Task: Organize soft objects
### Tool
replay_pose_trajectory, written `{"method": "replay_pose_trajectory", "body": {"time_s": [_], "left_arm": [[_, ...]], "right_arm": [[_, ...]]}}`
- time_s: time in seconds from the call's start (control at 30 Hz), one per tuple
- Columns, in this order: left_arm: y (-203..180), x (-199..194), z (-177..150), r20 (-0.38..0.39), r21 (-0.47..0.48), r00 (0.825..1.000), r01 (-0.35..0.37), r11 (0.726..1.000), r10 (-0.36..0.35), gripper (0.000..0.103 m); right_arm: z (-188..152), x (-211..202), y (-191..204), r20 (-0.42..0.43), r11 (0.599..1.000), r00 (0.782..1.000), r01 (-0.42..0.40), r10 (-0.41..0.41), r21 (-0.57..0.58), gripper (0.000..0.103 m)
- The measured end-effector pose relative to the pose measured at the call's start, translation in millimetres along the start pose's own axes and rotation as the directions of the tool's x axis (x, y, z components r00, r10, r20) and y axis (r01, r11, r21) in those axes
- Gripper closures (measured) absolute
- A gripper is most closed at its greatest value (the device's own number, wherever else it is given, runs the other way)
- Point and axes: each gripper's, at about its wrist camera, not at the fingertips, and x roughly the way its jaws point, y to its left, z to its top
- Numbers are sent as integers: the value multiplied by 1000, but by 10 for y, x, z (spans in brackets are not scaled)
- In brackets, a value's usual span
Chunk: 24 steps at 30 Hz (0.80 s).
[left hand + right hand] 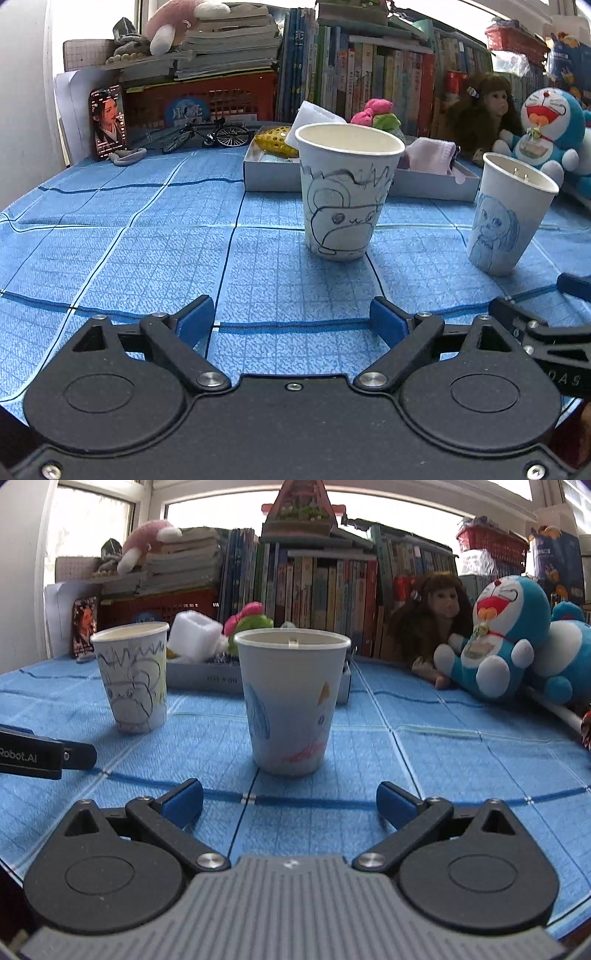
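Two paper cups stand on the blue cloth. The cup with a black drawing [347,192] is ahead of my left gripper [291,315], which is open with nothing between its blue pads. The cup with a blue and pink drawing [291,701] stands just ahead of my right gripper [290,798], also open and holding nothing. Behind the cups a grey box [269,173] holds a yellow dotted thing [275,142], a white foam block [314,118], a pink cloth [430,155] and a pink-green plush [376,114]. A blue cat plush [495,635] and a brown-haired doll [439,609] sit at the right.
A row of books [317,587] and a red crate [199,107] line the back of the table. A phone [109,118] stands at the back left beside a model bicycle [207,134]. A pink plush [173,22] lies on stacked papers.
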Motion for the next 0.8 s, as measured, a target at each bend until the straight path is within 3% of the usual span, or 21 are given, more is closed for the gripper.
{"method": "replay_pose_trajectory", "body": {"time_s": [0.43,0.8], "left_arm": [[-23,60,-33,6,21,1000,6,1000,-6,0],[-30,93,2,-14,19,1000,-2,1000,2,0]], "right_arm": [[17,69,-31,-37,1000,999,0,1,27,0],[18,81,-40,-39,1000,999,-3,4,27,0]]}}
